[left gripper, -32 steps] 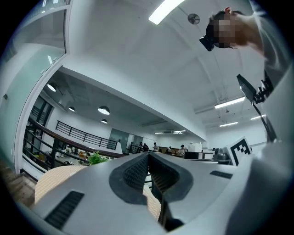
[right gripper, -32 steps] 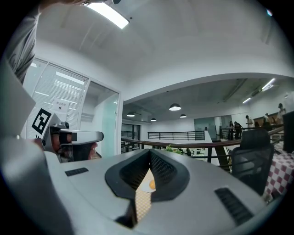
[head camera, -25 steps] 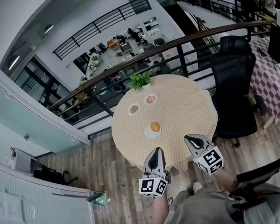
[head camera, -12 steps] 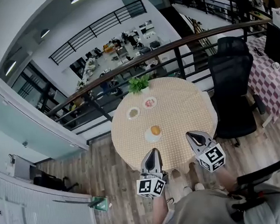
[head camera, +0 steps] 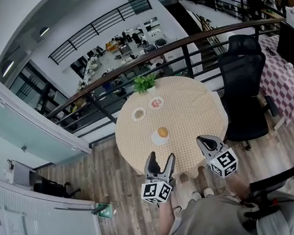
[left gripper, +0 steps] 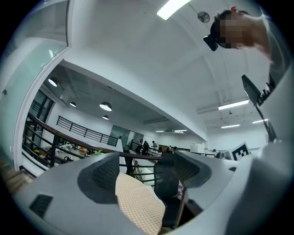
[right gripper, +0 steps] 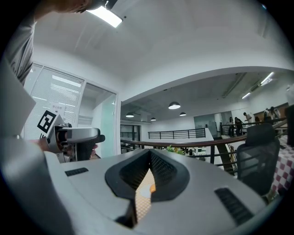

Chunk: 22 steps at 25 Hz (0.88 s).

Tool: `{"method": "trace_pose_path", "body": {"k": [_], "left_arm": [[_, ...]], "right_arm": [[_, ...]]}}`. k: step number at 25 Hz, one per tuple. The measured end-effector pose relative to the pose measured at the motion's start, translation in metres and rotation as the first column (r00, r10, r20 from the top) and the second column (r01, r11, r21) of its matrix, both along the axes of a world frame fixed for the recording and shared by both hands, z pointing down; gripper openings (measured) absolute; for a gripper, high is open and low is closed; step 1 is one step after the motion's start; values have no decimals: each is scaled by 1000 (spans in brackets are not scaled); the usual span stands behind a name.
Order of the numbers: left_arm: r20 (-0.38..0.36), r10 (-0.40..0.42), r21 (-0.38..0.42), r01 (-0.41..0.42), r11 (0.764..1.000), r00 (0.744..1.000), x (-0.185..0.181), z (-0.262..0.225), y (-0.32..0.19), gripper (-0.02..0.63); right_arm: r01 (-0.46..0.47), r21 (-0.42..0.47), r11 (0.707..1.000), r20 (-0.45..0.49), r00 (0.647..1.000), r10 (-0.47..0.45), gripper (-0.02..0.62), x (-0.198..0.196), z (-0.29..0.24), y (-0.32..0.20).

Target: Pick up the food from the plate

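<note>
My left hand-held gripper (head camera: 160, 158) has just been opening wide, with nothing in it. My right hand-held gripper (head camera: 204, 140) is pressed together. The food (head camera: 163, 132) is sitting on the plate (head camera: 156, 140) on the table (head camera: 198, 109) ahead, so I am aiming straight and going slow.

The food (head camera: 163, 132) on the near plate (head camera: 156, 139) is showing only as an orange blob, too small to identify, and what is lying on the two far plates (head camera: 139, 113) is too small too. The right gripper (right gripper: 149, 153), jaws together, is covering most of that plate, leaving a sliver of orange. The left gripper (left gripper: 144, 170), jaws just opening with nothing between, is blocking all but a strip of the table (left gripper: 138, 206). The person's body (head camera: 224, 220) is running off the bottom edge.
</note>
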<state>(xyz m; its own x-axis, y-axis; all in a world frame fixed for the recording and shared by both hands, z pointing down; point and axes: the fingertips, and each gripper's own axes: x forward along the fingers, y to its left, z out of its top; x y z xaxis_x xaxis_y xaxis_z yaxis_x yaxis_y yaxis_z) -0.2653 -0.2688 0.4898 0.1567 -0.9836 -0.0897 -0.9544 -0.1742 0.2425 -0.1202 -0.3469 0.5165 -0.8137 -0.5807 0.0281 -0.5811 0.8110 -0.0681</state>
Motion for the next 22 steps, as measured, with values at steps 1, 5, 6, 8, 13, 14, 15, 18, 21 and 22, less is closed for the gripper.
{"method": "trace_pose_path", "body": {"k": [1, 5, 6, 8, 13, 14, 15, 18, 21, 22], "left_arm": [[0, -6, -4, 6, 1000, 1000, -3, 1, -1, 359], [-2, -39, -29, 39, 999, 999, -13, 11, -5, 359], [1, -45, -41, 45, 998, 999, -15, 15, -8, 359], [11, -56, -68, 57, 996, 998, -19, 24, -15, 359], [27, -111, -137, 114, 984, 993, -46, 48, -39, 359], [33, -121, -159, 125, 979, 992, -51, 54, -46, 359], [41, -128, -183, 133, 974, 991, -56, 62, -54, 359], [66, -142, -255, 154, 955, 988, -68, 87, -78, 359], [93, -144, -314, 167, 935, 985, -80, 111, -100, 359], [103, -143, -334, 170, 927, 984, -84, 119, -107, 359]], "right_arm": [[0, -5, 1000, -2, 1000, 0, 5, -1, 2, 0], [-2, -12, 1000, -13, 1000, 2, 5, -2, 7, -1], [-5, -13, 1000, -14, 1000, 5, 5, 0, 8, -2], [-13, -18, 1000, -17, 1000, 13, 5, 4, 10, -6], [-36, -35, 999, -29, 999, 35, 5, 9, 14, -10], [-41, -39, 998, -32, 999, 40, 5, 11, 15, -11], [-45, -42, 998, -34, 998, 44, 5, 13, 16, -12], [-56, -49, 997, -43, 998, 54, 3, 18, 21, -15], [-70, -55, 996, -48, 997, 67, 5, 22, 25, -19], [-77, -57, 995, -49, 996, 74, 4, 23, 25, -21]]}}
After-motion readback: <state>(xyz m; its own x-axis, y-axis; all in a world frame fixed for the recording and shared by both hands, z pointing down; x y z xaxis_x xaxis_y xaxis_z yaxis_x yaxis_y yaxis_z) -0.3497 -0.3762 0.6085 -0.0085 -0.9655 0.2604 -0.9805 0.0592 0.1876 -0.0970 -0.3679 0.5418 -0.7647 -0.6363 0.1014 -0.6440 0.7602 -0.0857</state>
